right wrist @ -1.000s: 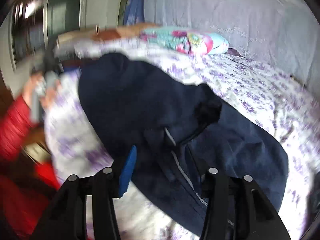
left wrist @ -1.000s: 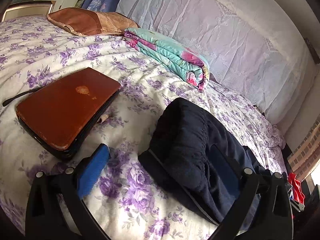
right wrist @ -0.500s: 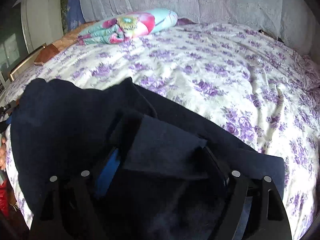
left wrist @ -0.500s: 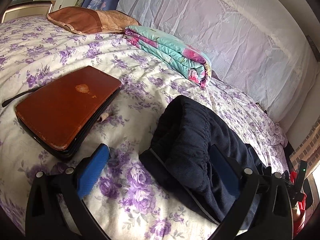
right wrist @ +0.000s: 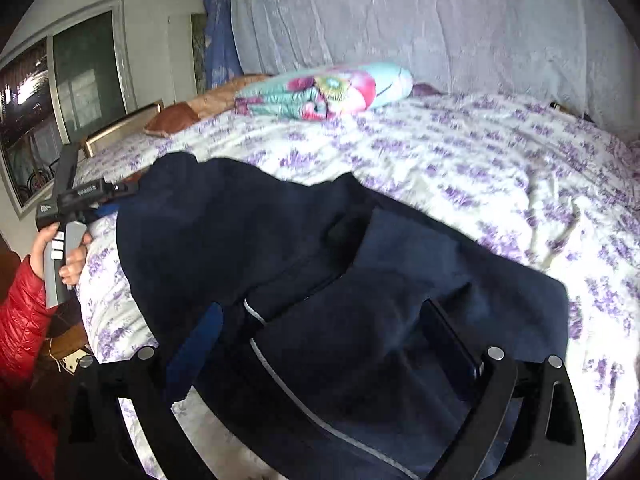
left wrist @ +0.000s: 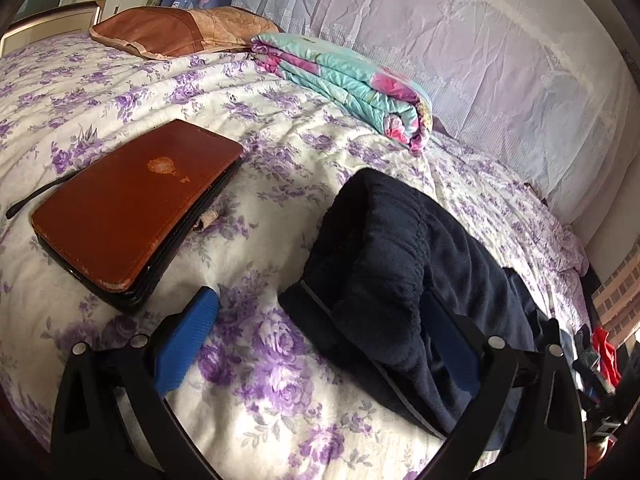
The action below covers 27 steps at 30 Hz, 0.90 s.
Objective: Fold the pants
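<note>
The dark navy pants [left wrist: 404, 272] lie bunched and partly folded on the flowered bed; they also show in the right wrist view [right wrist: 320, 280], with a pale side stripe. My left gripper [left wrist: 316, 344] is open low over the bed, with its right finger beside the waistband end. My right gripper [right wrist: 320, 344] is open above the folded pants and holds nothing. The left gripper shows in the right wrist view [right wrist: 86, 204], held by a hand in a red sleeve.
A brown leather case [left wrist: 132, 204] lies on the bed left of the pants. A folded teal and pink blanket [left wrist: 352, 88] and a brown pillow [left wrist: 172, 32] lie near the headboard. The bedsheet [right wrist: 500, 168] stretches to the right.
My right gripper swung over the pants and back to a wider view of the bed. The pants' fold has settled lower. My left gripper stayed almost still.
</note>
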Each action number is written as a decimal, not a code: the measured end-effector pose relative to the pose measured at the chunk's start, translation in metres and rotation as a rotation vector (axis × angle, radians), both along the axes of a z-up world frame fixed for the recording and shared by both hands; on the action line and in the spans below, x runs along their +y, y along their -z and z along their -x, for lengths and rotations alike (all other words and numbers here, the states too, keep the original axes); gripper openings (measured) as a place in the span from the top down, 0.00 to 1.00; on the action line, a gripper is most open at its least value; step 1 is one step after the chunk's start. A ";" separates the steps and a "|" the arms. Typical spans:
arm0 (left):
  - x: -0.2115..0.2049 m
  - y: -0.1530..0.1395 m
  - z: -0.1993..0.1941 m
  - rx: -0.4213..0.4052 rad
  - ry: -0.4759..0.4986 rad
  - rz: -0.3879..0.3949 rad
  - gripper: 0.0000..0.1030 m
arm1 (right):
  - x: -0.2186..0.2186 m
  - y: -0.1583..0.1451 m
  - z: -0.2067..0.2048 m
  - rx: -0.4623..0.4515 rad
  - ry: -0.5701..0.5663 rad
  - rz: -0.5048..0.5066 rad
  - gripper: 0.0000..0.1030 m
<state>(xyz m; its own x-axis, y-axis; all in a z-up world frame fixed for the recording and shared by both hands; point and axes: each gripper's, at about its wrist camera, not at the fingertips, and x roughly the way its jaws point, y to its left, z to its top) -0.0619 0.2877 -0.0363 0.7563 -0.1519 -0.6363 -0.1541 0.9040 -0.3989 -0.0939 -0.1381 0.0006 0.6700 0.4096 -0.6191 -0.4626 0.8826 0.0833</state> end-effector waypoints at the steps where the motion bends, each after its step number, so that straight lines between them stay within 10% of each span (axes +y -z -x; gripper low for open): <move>1: -0.004 -0.001 0.001 0.018 0.022 -0.008 0.05 | -0.008 -0.004 0.005 -0.022 0.016 0.007 0.03; 6: -0.025 0.001 0.002 0.083 0.130 0.060 0.05 | -0.046 0.028 -0.003 0.053 0.145 0.083 0.03; 20: -0.008 0.009 -0.019 0.026 0.082 0.197 0.06 | -0.095 0.041 -0.011 0.172 0.127 -0.259 0.03; 27: -0.004 0.009 -0.007 0.031 0.009 0.187 0.35 | -0.101 0.039 -0.010 0.165 0.142 -0.305 0.03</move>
